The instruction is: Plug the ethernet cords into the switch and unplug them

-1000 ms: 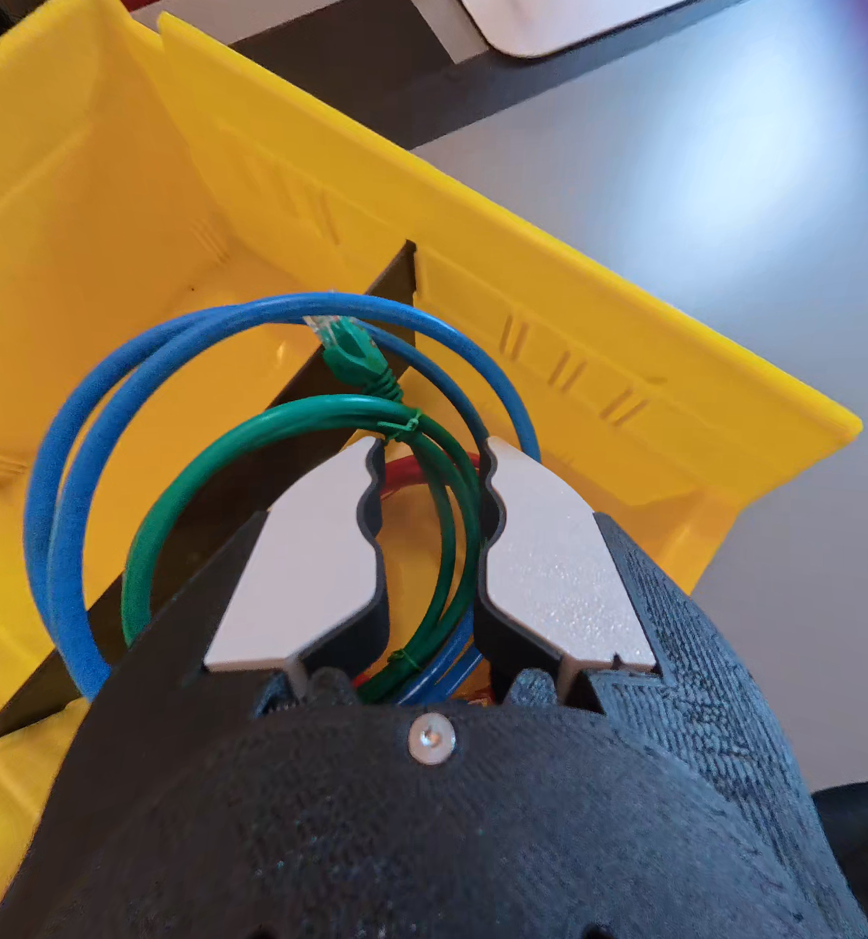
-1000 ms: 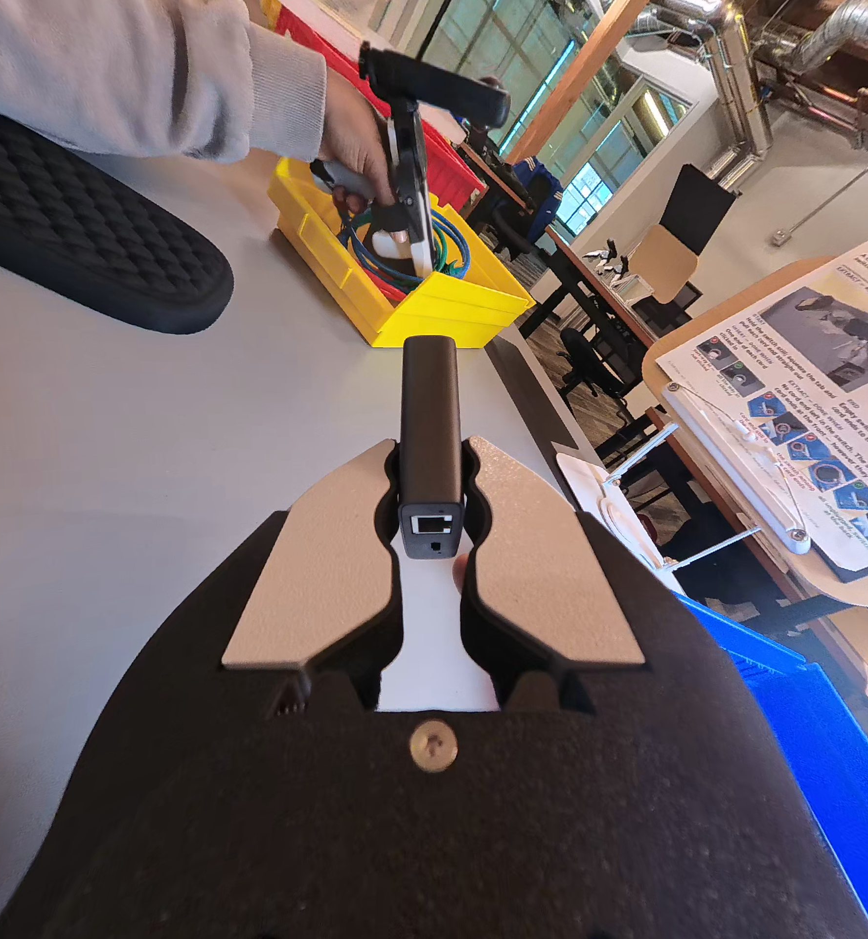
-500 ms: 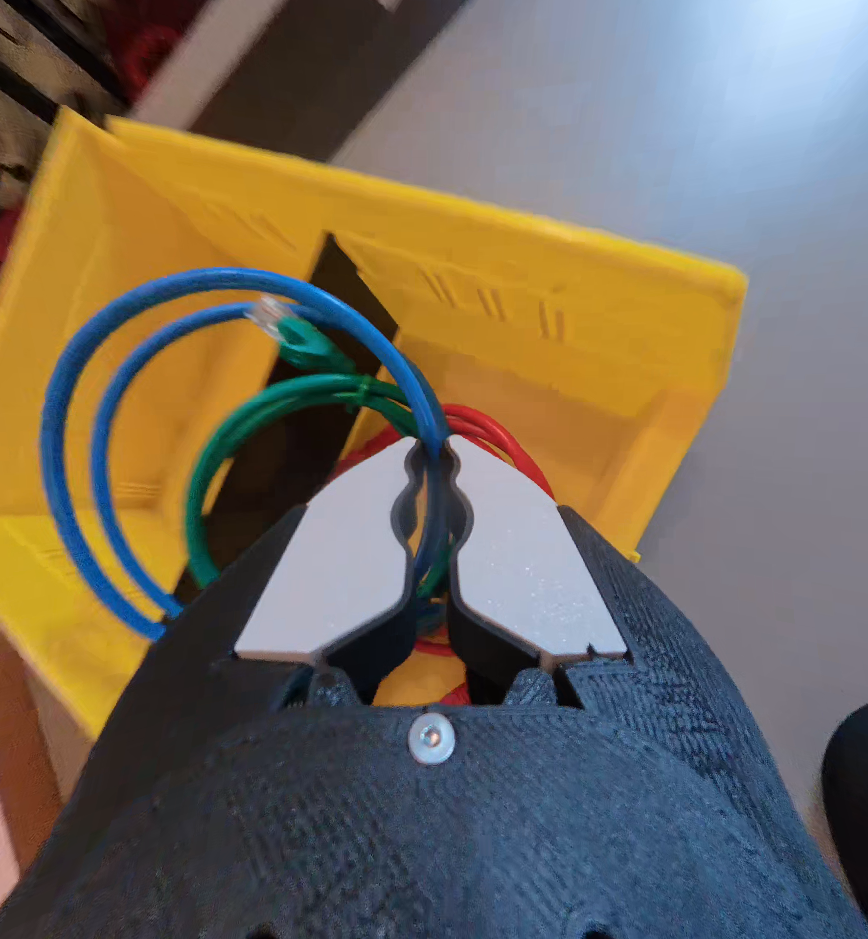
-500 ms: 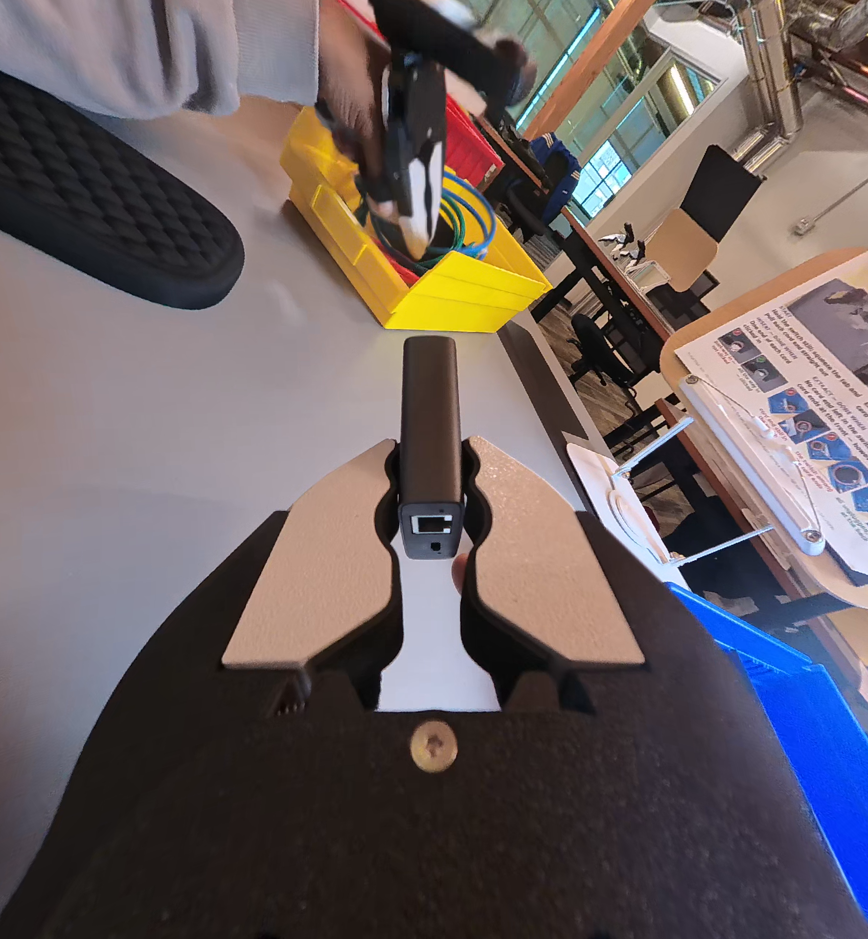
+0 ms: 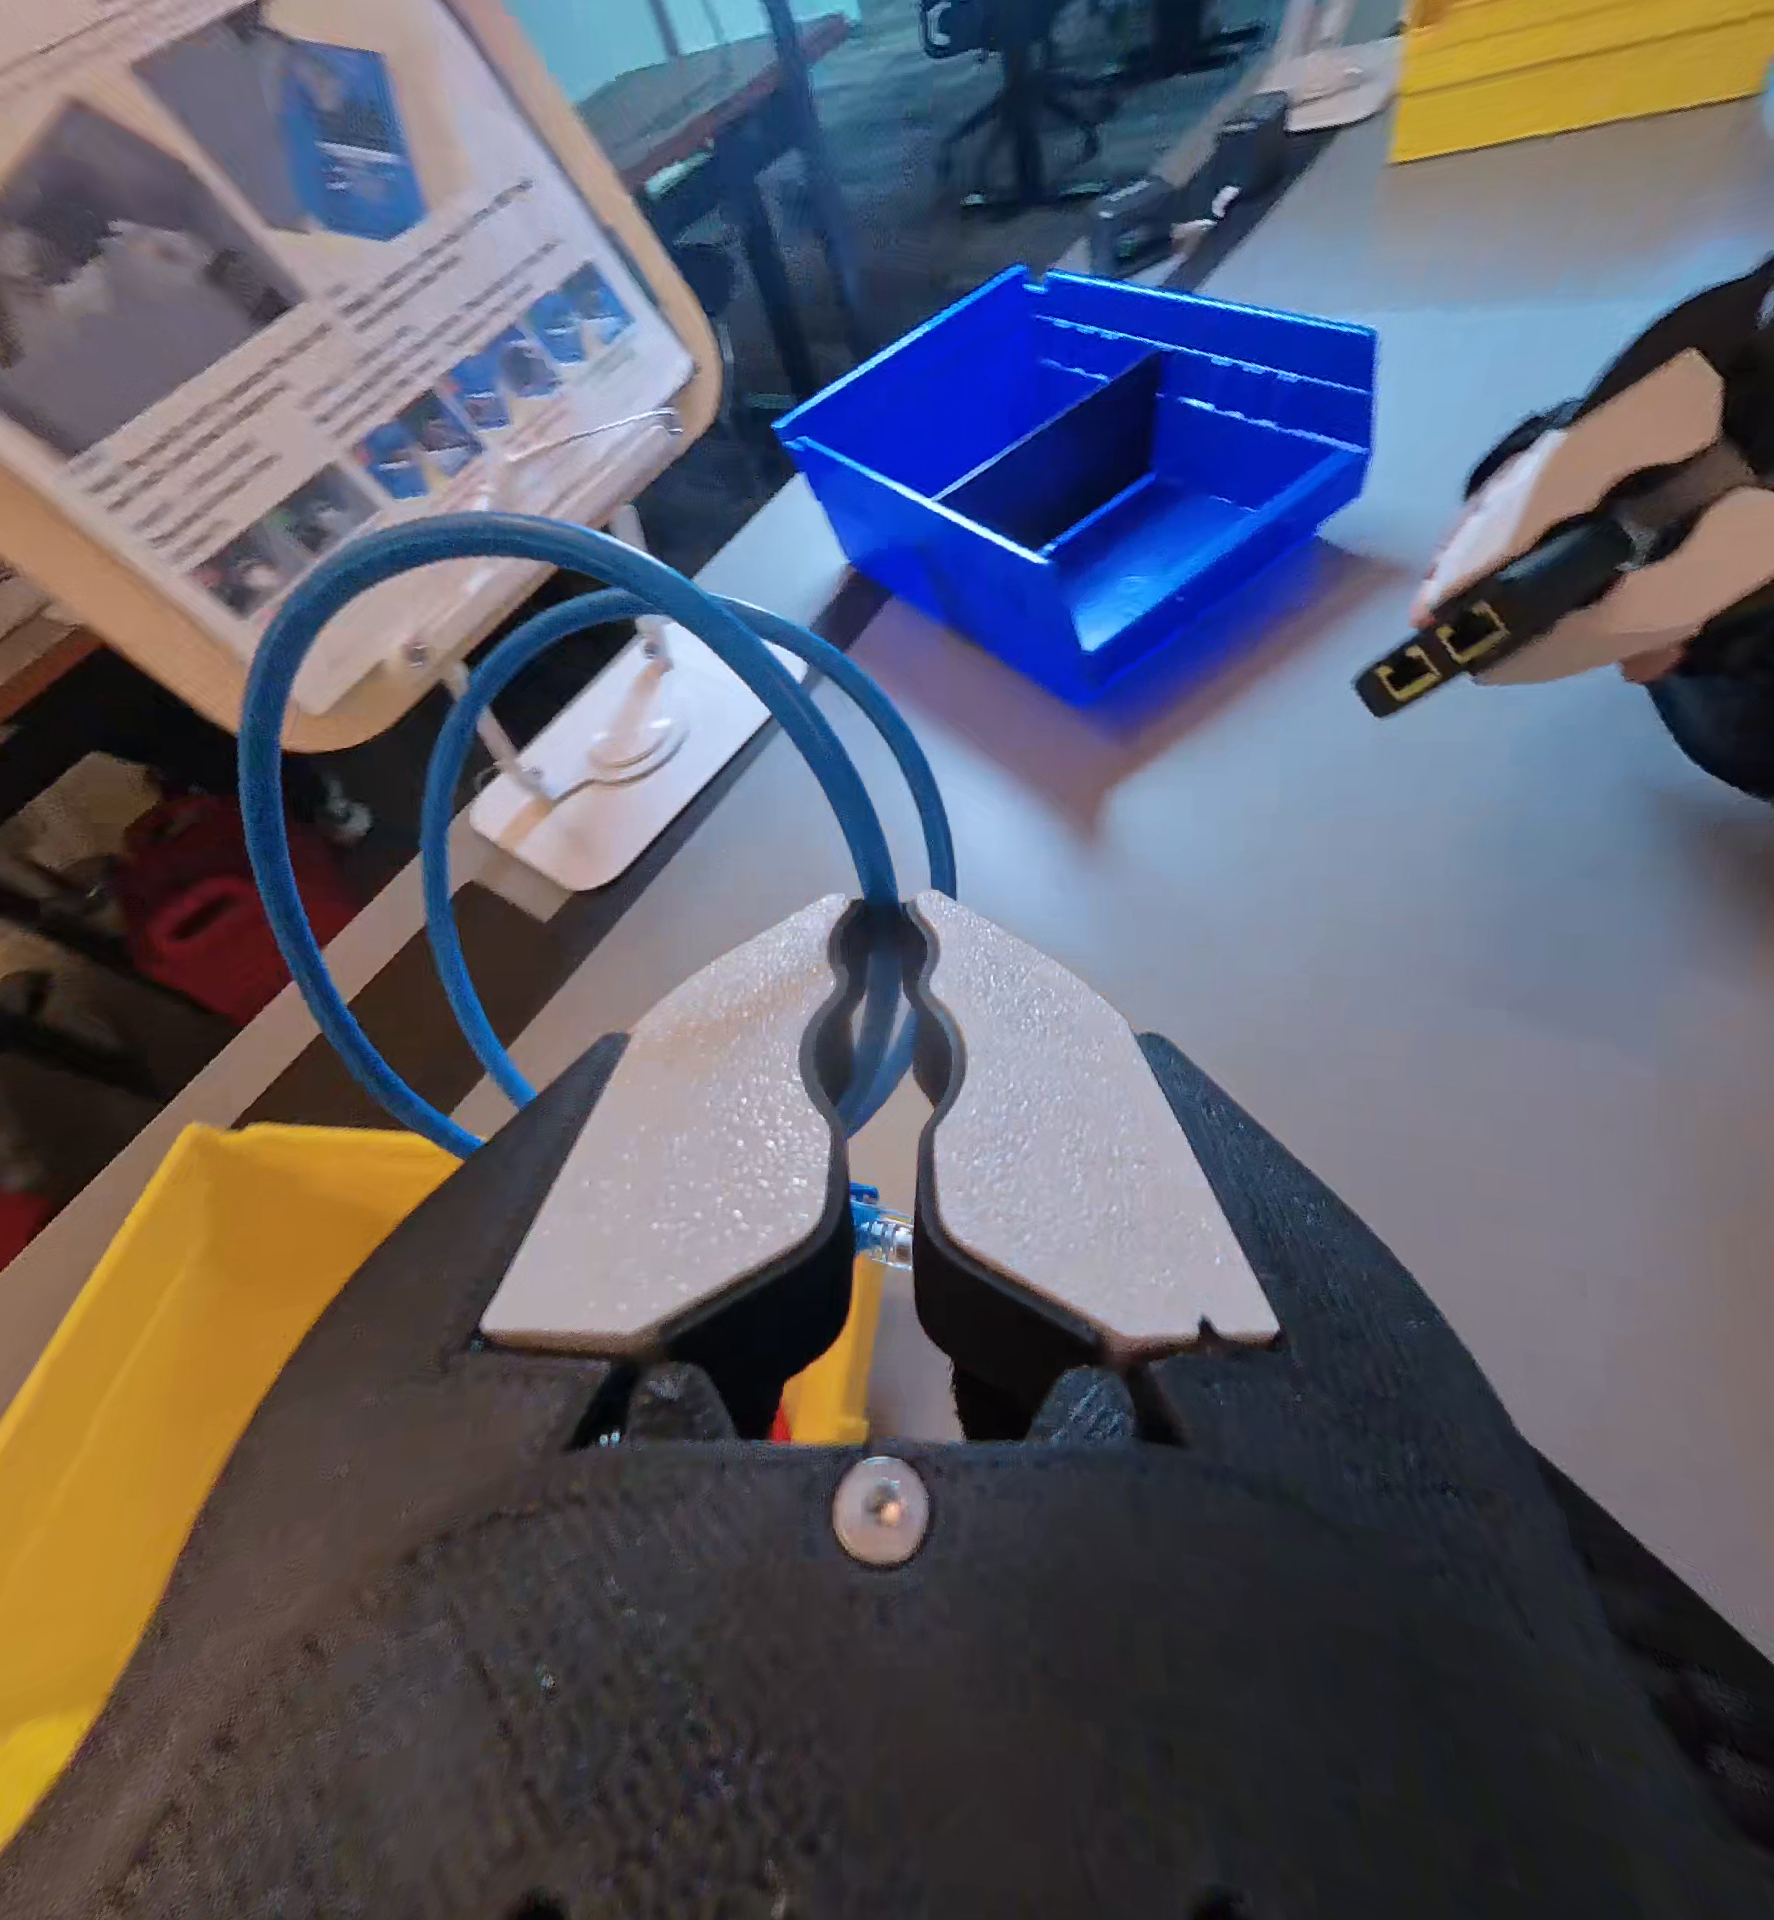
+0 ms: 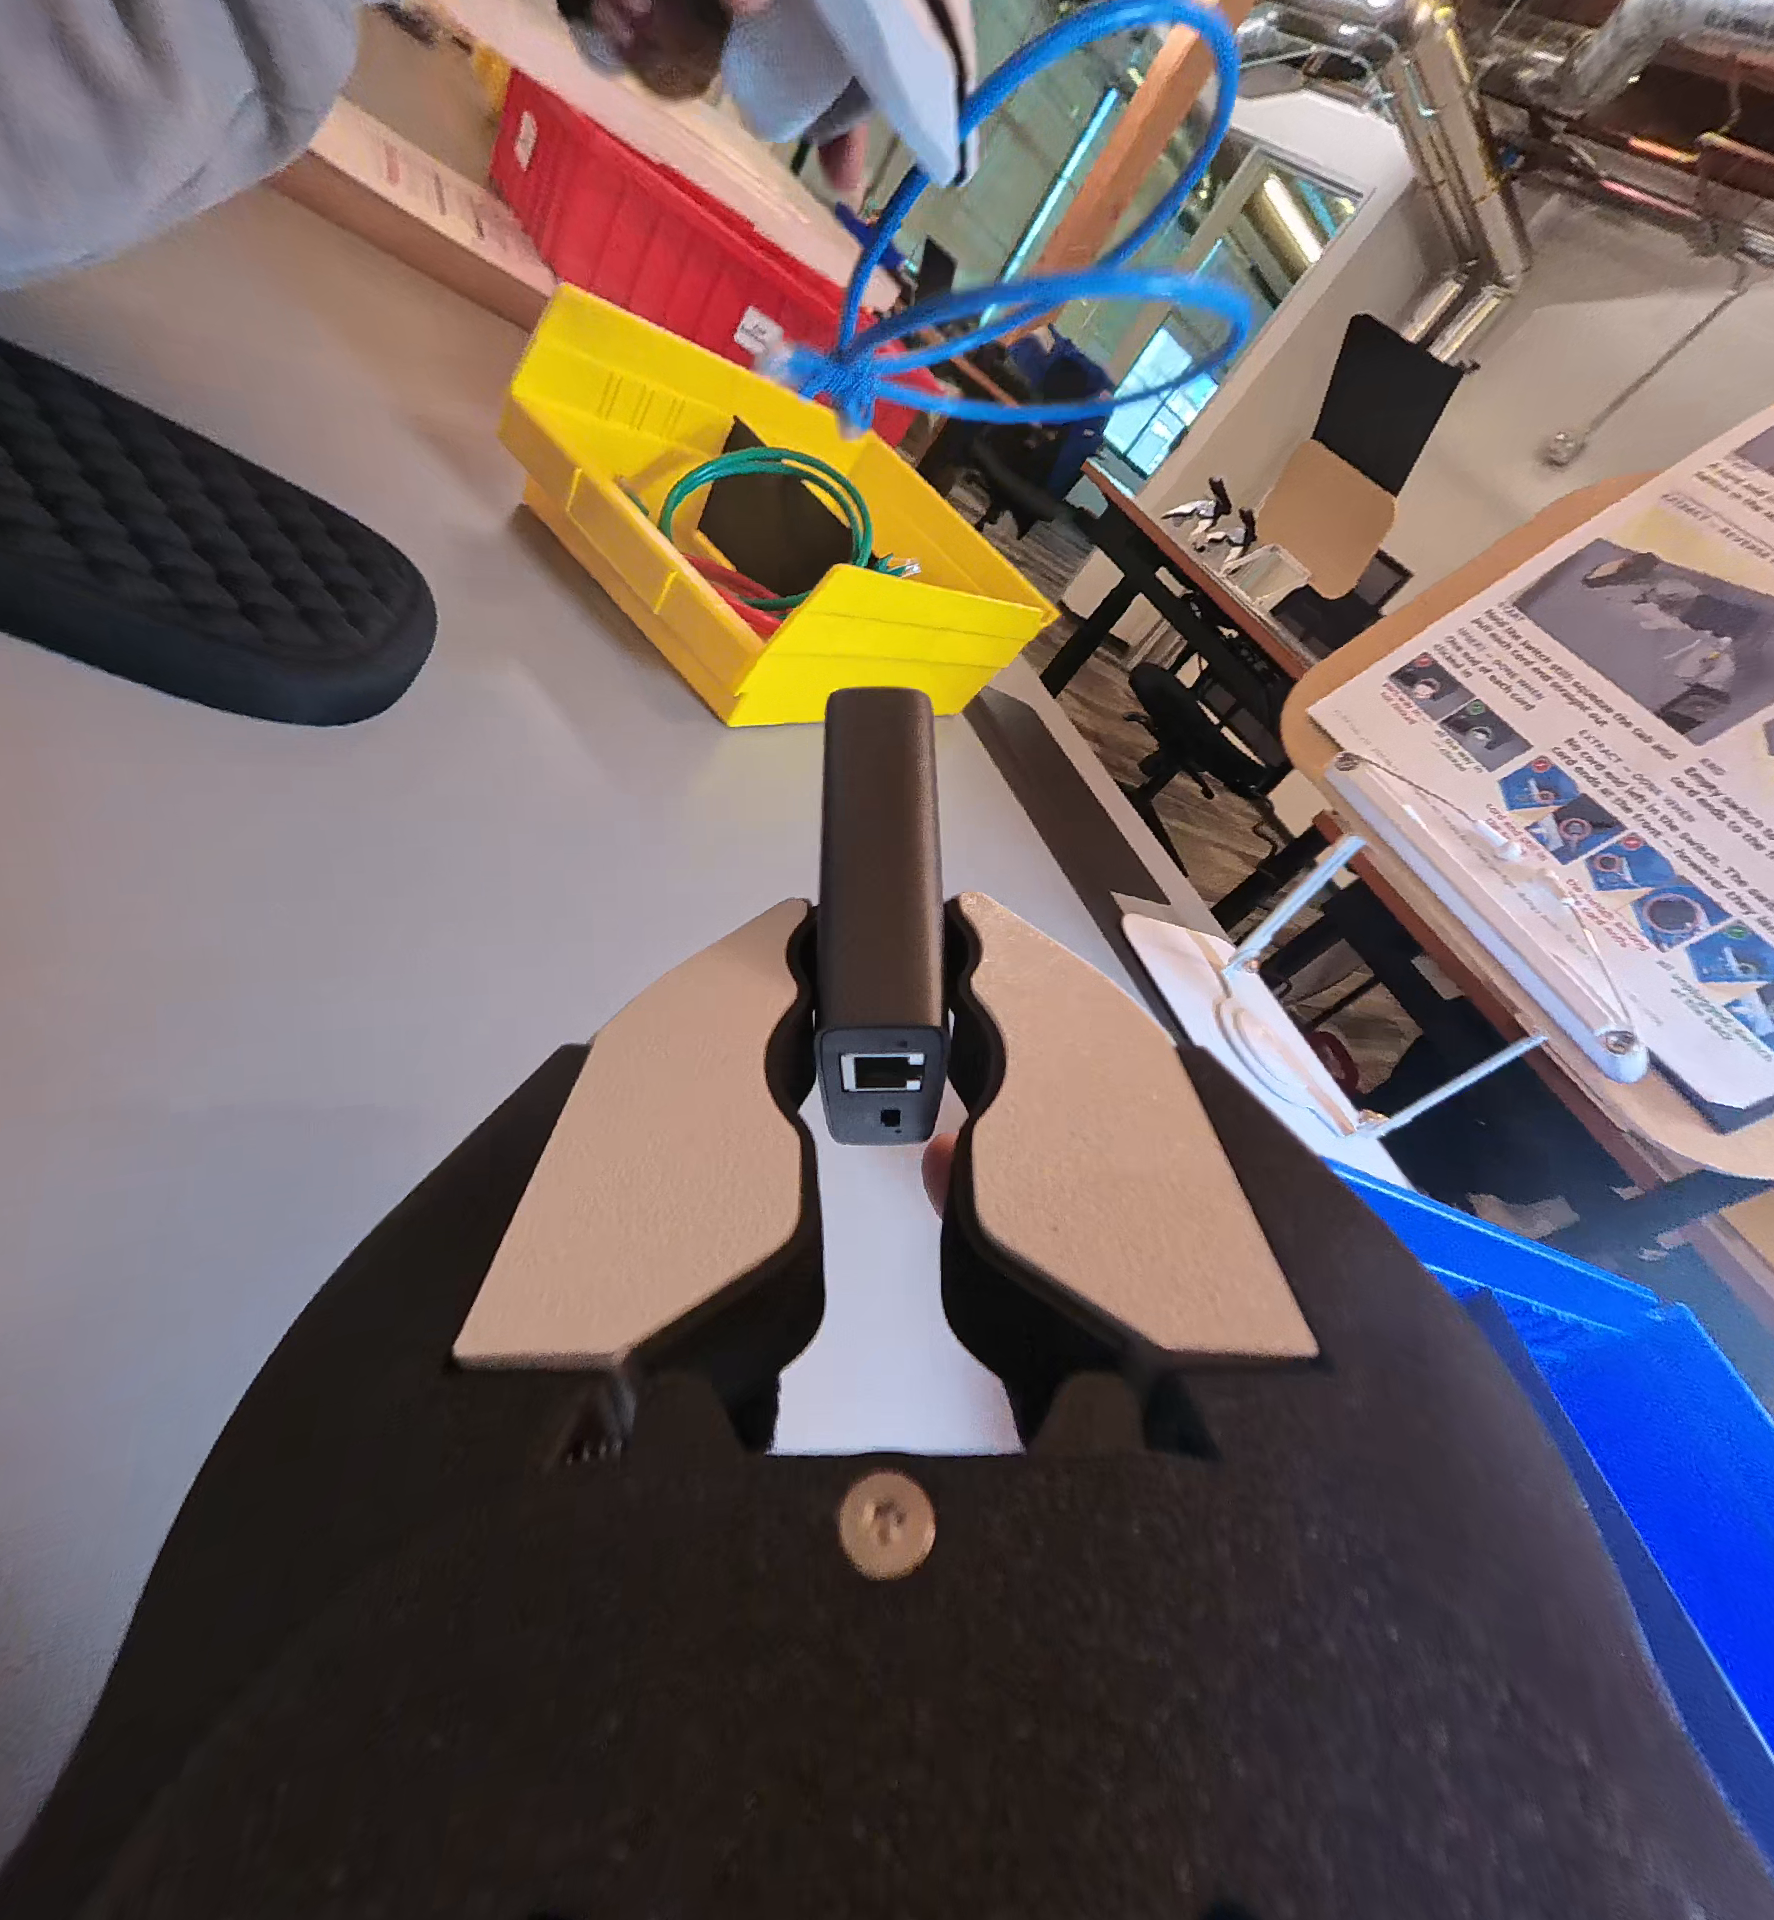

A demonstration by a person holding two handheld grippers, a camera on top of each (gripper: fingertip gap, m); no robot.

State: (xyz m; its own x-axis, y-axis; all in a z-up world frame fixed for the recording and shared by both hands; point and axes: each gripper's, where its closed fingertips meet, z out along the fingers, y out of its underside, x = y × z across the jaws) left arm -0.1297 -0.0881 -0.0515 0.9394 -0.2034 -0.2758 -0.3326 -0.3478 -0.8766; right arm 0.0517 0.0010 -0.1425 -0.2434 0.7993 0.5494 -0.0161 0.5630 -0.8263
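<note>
- Ethernet cord, the blue one [image 5: 592, 748], has come up out of the yellow bin [image 6: 862, 623] since 1 second ago, when the left tongs [image 5: 888, 925] stood apart around the tangle in that bin; now they are clamped on 2 passes of the blue cord, lifted above and beside the yellow bin.
- Green cord [image 6: 758, 499] and a red cord stay behind in the yellow bin, so only 1 cord came away.
- Blue cord looks like this: 2 stiff loops standing up from the tongs, held by a tie, with a clear plug [image 5: 888, 1236] hanging just behind the tips and another plug end [image 6: 774, 364] sticking out at the tie.
- Switch [image 6: 878, 914], a slim black bar, is well to the right of the yellow bin, gripped firmly in the right tongs [image 6: 878, 935] as before, 2 ports facing the left tongs, all empty.
- Judged from this, plugging has not begun; a plug must be regripped first.
- Blue bin [image 5: 1122, 499] sits on the bench [image 5: 1382, 987] beyond the switch.
</note>
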